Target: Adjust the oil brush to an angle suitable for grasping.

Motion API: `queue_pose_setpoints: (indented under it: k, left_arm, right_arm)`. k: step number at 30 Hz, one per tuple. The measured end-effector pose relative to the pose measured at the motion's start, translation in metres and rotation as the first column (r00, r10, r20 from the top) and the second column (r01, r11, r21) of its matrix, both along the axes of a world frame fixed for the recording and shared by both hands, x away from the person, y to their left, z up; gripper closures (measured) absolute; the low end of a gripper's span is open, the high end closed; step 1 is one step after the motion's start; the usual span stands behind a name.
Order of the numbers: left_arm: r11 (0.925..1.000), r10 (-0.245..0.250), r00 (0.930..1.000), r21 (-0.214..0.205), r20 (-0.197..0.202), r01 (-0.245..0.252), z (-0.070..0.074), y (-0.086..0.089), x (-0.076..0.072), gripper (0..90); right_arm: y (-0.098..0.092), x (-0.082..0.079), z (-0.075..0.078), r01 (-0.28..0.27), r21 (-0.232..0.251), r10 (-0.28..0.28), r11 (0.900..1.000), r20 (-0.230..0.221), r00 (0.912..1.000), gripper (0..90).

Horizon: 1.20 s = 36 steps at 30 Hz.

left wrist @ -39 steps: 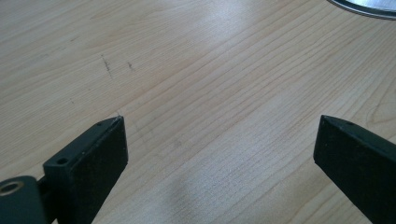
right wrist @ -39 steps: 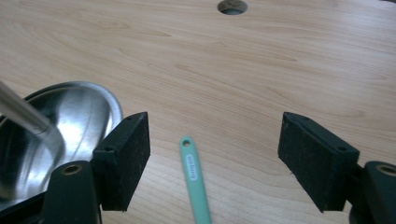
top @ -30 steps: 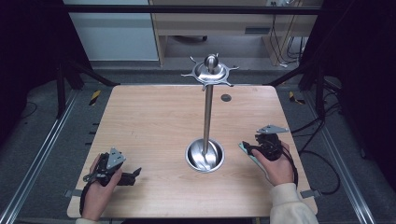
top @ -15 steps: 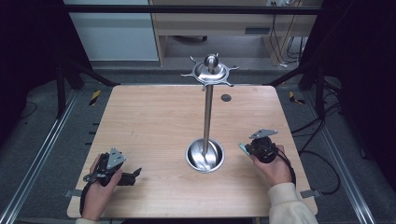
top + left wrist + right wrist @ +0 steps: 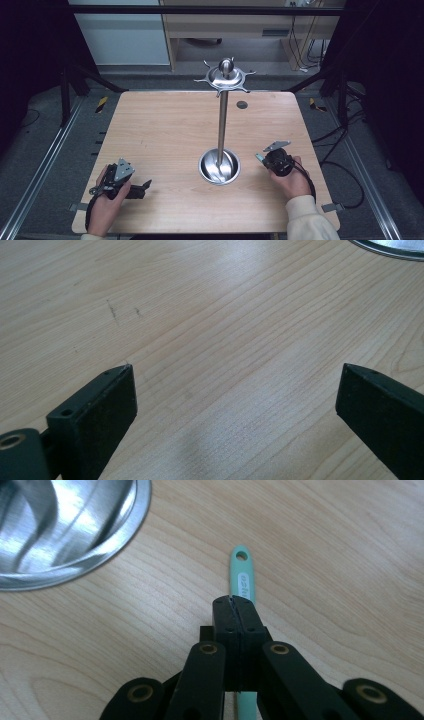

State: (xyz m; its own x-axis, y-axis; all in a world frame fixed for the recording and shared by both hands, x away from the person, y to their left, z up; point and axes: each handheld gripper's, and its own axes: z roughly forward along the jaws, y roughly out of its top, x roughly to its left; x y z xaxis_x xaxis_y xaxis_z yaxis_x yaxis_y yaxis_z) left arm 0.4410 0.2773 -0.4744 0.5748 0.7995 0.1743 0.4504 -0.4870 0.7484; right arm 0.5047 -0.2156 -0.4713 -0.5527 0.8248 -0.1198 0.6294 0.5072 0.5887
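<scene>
Both your grippers sit low in the high view: your left gripper [image 5: 142, 187] spread wide over bare table [image 5: 160, 130]. Your right gripper [image 5: 235, 605] is clamped on a mint-green handle [image 5: 241, 577], right of the steel stand base [image 5: 219, 167].

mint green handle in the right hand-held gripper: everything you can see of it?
The mint green handle is a slim, flat strip that looks like plastic, with a rounded end, a small hanging hole and white lettering too blurred to read. The right hand-held gripper is shut on it below the lettering. Its free end points away over the wooden table, near the steel base dish. Its working end is hidden.
</scene>
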Motion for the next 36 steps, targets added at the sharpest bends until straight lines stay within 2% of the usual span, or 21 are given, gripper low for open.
queue_pose_setpoints:
  k: [3,10,17,21,26,29,30,31,34,35,36]
  left_arm:
    - [1.0000,0.000,1.0000,0.000,0.000,0.000,0.000,0.000,0.000,2.7]
    - [1.0000,-0.001,1.0000,0.000,-0.001,0.001,0.000,0.000,0.000,2.7]
    - [1.0000,0.001,1.0000,-0.003,0.001,-0.001,0.000,-0.001,0.000,2.7]
    - [1.0000,-0.002,1.0000,0.001,-0.001,0.002,0.000,-0.001,0.000,2.7]
    - [1.0000,0.003,1.0000,-0.006,0.001,-0.003,-0.001,-0.001,-0.001,2.7]
    - [1.0000,0.001,1.0000,0.000,-0.003,-0.001,0.000,-0.001,-0.001,2.7]
    - [1.0000,0.000,1.0000,-0.002,-0.004,0.000,0.000,-0.001,-0.001,2.7]
    - [1.0000,0.003,1.0000,-0.009,-0.002,-0.003,-0.001,0.000,-0.001,2.7]
    - [1.0000,0.003,1.0000,-0.004,-0.002,-0.003,0.000,0.000,-0.001,2.7]
    - [0.9999,0.005,1.0000,-0.009,-0.002,-0.005,0.000,0.000,-0.001,2.7]
    - [0.9999,0.005,1.0000,-0.009,-0.002,-0.005,0.000,0.000,-0.001,2.7]
  right_arm:
    - [0.002,0.002,-0.005,-0.001,-0.020,0.000,0.9998,-0.022,0.9998,90.0]
    - [0.003,0.004,-0.009,-0.013,-0.046,0.011,0.9989,-0.040,0.9991,90.0]
    - [0.001,0.005,-0.009,-0.002,-0.052,0.001,0.9986,-0.036,0.9994,90.0]
    - [0.001,0.007,-0.009,0.019,-0.103,-0.022,0.9945,-0.021,0.9995,90.0]
    - [-0.004,0.010,-0.007,0.066,-0.072,-0.069,0.9952,-0.037,0.9969,90.0]
    - [-0.004,0.010,-0.003,0.067,-0.071,-0.070,0.9953,-0.044,0.9966,89.4]
    - [-0.004,0.010,-0.001,0.073,-0.059,-0.077,0.9956,-0.055,0.9955,88.5]
    - [-0.005,0.009,0.008,0.085,-0.036,-0.088,0.9957,-0.088,0.9922,86.2]
    - [-0.009,0.007,0.019,0.091,-0.018,-0.093,0.9957,-0.128,0.9874,79.1]
    - [-0.009,0.006,0.023,0.099,-0.018,-0.101,0.9949,-0.152,0.9832,76.3]
    - [-0.009,0.006,0.023,0.099,-0.018,-0.101,0.9949,-0.152,0.9832,76.3]
